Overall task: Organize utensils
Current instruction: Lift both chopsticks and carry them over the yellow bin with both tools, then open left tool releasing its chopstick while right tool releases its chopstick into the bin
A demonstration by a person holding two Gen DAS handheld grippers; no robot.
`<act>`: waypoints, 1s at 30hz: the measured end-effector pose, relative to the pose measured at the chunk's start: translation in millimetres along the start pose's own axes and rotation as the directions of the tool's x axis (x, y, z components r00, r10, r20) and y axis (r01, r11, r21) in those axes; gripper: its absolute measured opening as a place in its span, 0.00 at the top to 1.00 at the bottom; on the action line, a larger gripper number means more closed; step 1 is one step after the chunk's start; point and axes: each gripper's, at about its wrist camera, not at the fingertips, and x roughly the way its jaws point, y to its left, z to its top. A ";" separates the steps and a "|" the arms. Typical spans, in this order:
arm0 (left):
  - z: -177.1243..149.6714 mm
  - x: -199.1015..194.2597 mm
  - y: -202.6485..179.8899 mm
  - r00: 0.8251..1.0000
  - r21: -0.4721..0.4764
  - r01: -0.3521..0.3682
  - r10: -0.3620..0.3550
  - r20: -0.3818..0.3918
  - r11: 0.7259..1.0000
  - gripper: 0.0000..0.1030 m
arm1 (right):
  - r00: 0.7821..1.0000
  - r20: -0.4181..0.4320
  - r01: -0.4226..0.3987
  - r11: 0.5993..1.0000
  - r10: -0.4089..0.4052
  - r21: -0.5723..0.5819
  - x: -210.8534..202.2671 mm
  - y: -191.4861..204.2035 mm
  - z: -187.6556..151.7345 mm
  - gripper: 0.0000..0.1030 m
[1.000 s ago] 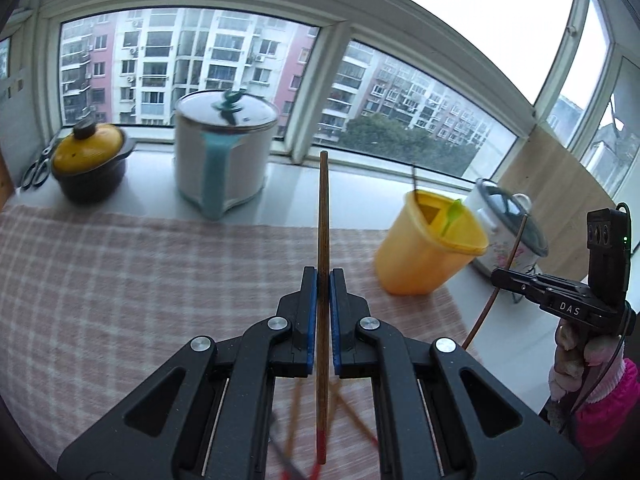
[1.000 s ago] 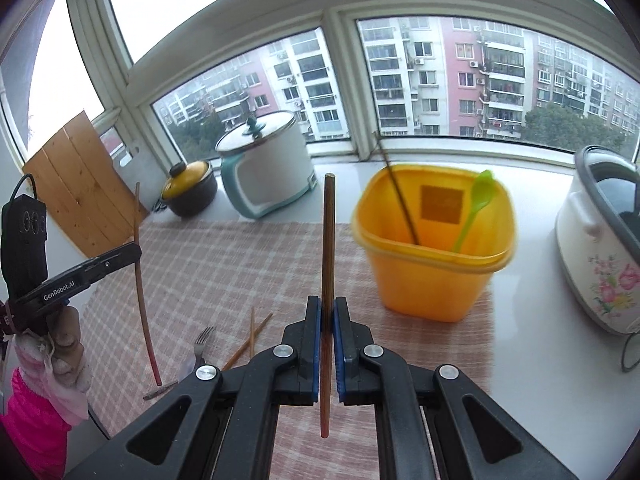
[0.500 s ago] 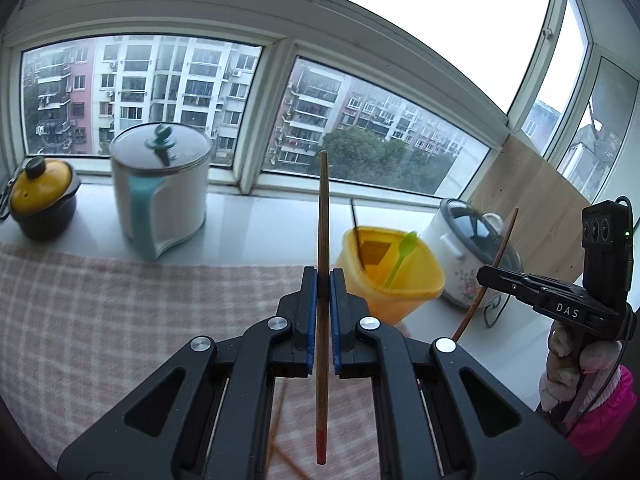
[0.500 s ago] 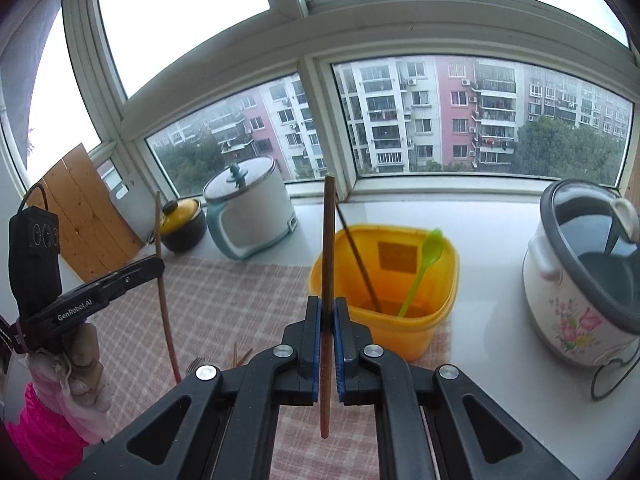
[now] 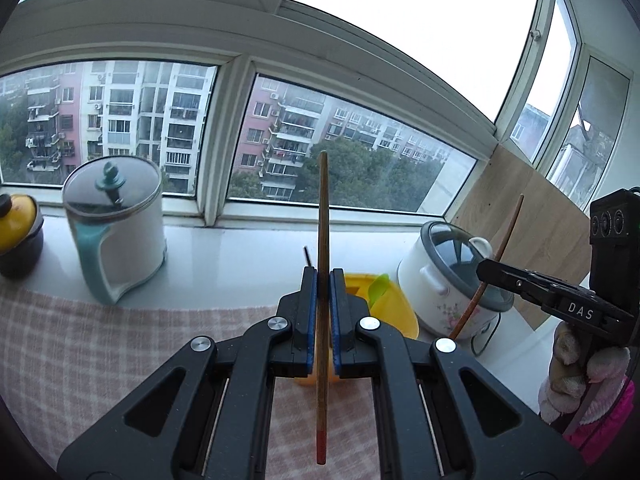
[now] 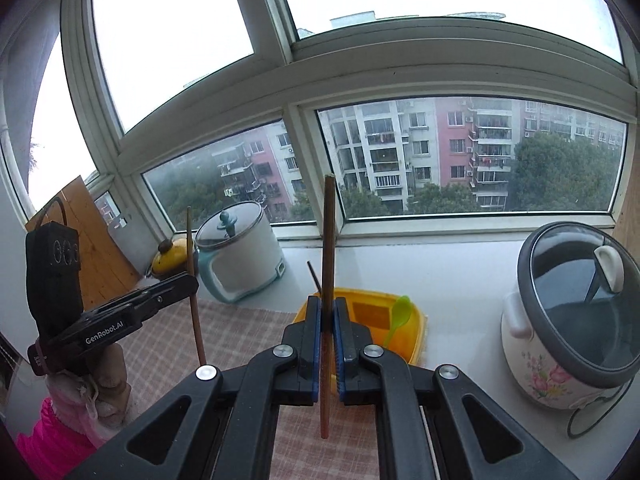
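Observation:
My left gripper [image 5: 323, 280] is shut on a wooden chopstick [image 5: 322, 208] held upright, red tip down. My right gripper [image 6: 328, 308] is shut on a second brown chopstick [image 6: 329, 240], also upright. Each gripper shows in the other's view: the right one [image 5: 486, 270] at the right edge, the left one [image 6: 188, 282] at the left. The yellow utensil bin [image 6: 404, 330] sits right behind the jaws, with a green spoon [image 6: 400, 312] and a dark stick [image 6: 314, 274] in it. In the left wrist view the bin [image 5: 394, 308] is partly hidden by my fingers.
A pink checked cloth [image 5: 80, 344] covers the counter. A white pot with teal handle [image 5: 114, 232] and a yellow-lidded dark pot [image 5: 16, 236] stand at the window sill. A floral rice cooker [image 6: 568, 320] stands right of the bin. Wooden boards [image 5: 520, 216] lean at the sides.
Both grippers have risen and tilted up with their chopsticks. The yellow bin has dropped lower in both views and now sits just behind the jaws. The loose utensils on the cloth are out of view.

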 end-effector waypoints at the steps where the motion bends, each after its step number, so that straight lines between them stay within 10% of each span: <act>1: 2.7 3.1 -2.3 1.000 0.003 0.001 -0.001 0.003 1.000 0.96 | 1.000 0.002 0.001 1.000 -0.001 -0.001 -0.4 -0.9 1.4 0.97; 30: 44.4 85.6 -23.0 0.996 -0.027 -0.058 0.060 0.067 0.998 0.96 | 0.998 0.031 0.050 0.998 -0.051 0.039 35.5 -40.5 33.8 0.97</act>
